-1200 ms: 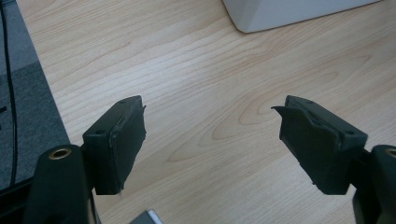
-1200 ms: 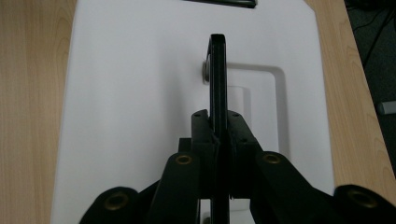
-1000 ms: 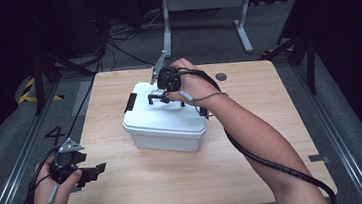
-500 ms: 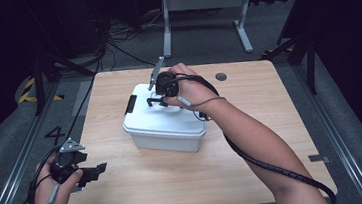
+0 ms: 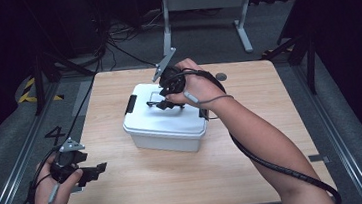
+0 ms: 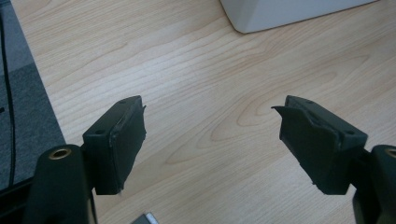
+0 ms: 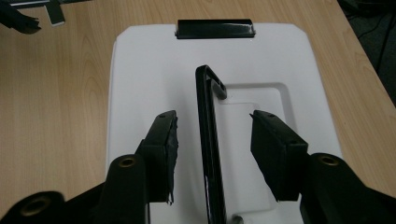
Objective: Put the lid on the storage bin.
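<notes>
high overhead, two close views, shared box [image 5: 165, 123]

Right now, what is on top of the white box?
On the lid of the white box stands a black handle, raised between the right tool's open jaws, which have just been opening. A black latch sits at the far edge. The box's inside is covered by the lid.

One white box [image 5: 164, 126] with one black handle [image 7: 208, 140] and two black latches [image 5: 131, 103] is sitting under the right claw [image 7: 212, 140]; two claws are showing
</notes>
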Demonstrator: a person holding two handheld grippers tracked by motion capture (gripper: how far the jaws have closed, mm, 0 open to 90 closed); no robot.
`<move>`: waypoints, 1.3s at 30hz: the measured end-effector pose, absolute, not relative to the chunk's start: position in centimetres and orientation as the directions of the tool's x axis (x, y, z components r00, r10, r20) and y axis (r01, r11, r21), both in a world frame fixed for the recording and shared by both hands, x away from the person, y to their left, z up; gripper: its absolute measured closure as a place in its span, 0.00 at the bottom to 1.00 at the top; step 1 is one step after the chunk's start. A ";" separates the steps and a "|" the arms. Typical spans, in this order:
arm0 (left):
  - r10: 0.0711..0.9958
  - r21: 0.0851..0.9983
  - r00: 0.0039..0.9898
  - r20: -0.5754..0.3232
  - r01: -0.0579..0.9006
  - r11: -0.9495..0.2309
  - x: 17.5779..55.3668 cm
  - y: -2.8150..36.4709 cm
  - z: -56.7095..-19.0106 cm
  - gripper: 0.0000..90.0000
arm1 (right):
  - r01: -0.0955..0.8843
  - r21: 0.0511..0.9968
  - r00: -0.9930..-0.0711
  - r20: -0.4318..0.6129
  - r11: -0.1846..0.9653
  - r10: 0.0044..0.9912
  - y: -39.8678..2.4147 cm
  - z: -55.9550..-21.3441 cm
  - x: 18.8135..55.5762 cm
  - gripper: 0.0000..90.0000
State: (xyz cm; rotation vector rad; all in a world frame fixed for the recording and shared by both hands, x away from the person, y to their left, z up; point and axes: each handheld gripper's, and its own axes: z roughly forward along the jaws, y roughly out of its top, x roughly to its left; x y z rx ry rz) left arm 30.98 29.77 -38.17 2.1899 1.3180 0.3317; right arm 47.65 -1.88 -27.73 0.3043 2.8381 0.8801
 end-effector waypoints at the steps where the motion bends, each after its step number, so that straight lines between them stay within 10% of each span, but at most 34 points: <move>1: 0.870 0.578 0.488 -0.071 0.731 -0.363 31.0 29.8 -38.2 0.26 | 0.152 0.579 -0.965 -0.087 0.801 0.246 -2.3 -27.3 47.5 0.57; 39: 0.871 0.567 0.487 -0.067 0.736 -0.368 31.5 28.9 -38.4 0.26 | 0.317 0.672 -0.883 -0.048 0.669 0.467 -17.1 -24.4 44.8 0.42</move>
